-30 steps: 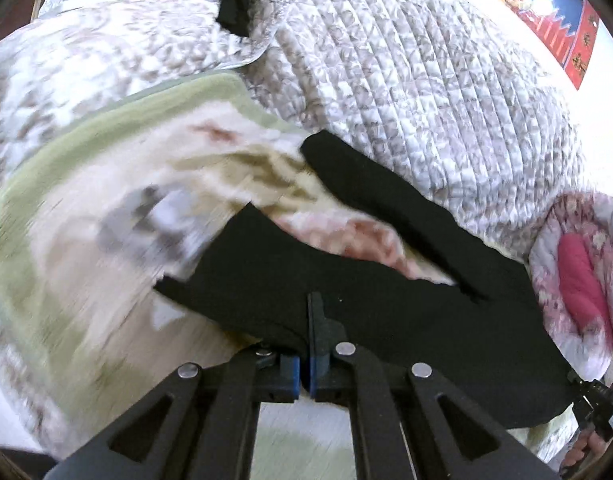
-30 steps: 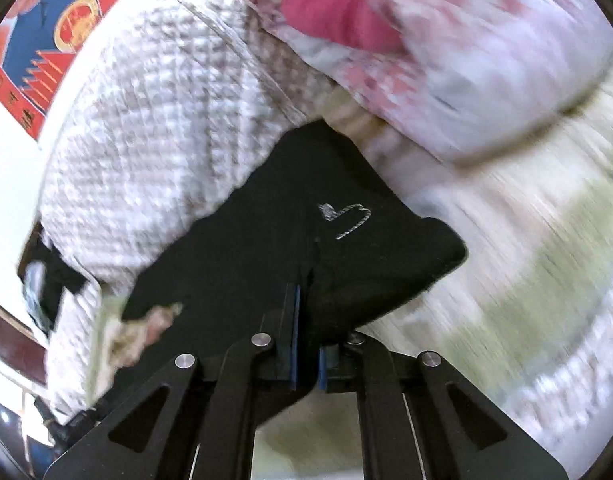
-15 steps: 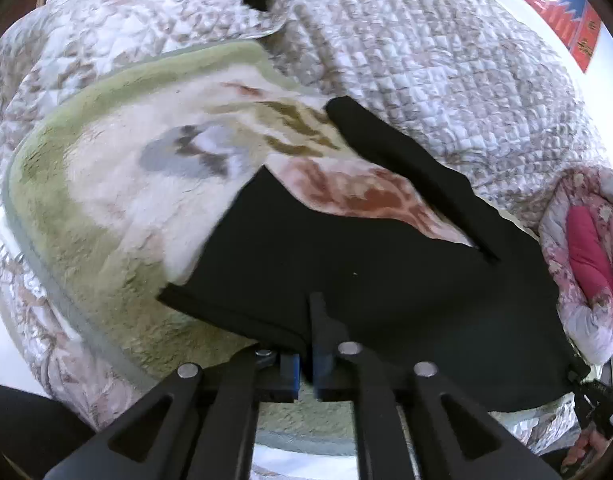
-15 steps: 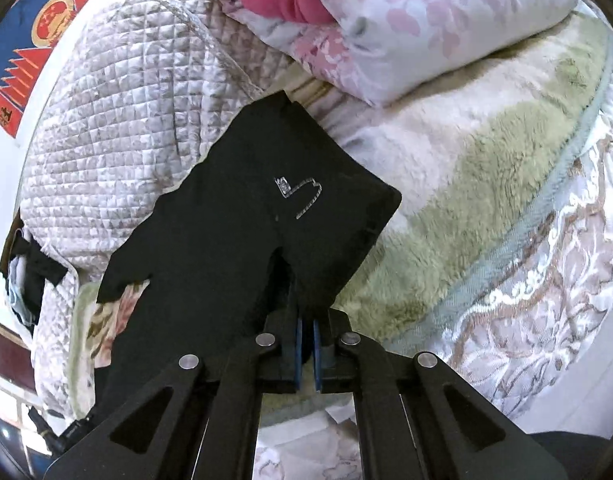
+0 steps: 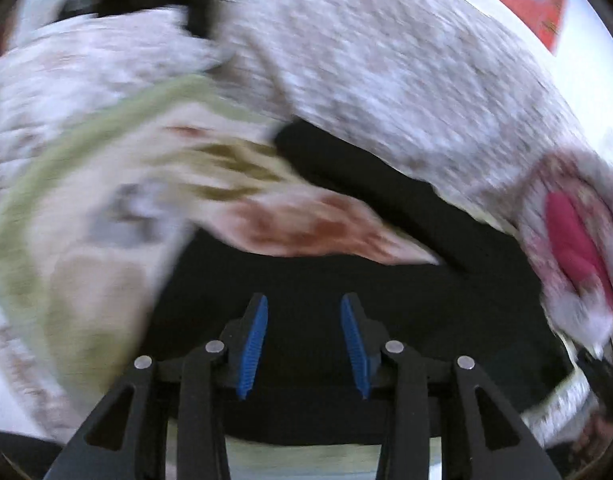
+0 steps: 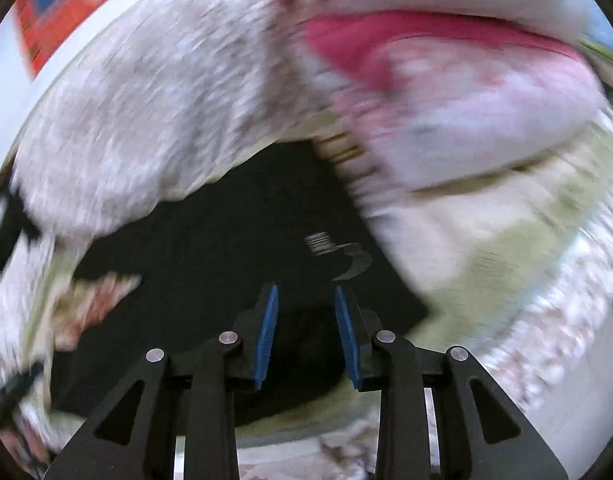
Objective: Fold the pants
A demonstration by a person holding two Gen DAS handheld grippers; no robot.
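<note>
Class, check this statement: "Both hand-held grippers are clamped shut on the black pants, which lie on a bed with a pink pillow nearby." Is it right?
One thing is wrong: neither is clamped. The left hand-held gripper in the left wrist view and the right hand-held gripper in the right wrist view have just been opening, pads apart and pressing nothing. The black pants do lie on the bed, with the pink pillow nearby.

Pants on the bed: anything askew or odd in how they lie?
Yes. The black pants lie with the legs splayed in a V, blanket showing between them, so they are not stacked. Both frames are motion-blurred. The left claw and right claw have just been opening, nothing pinched between the blue pads.
</note>
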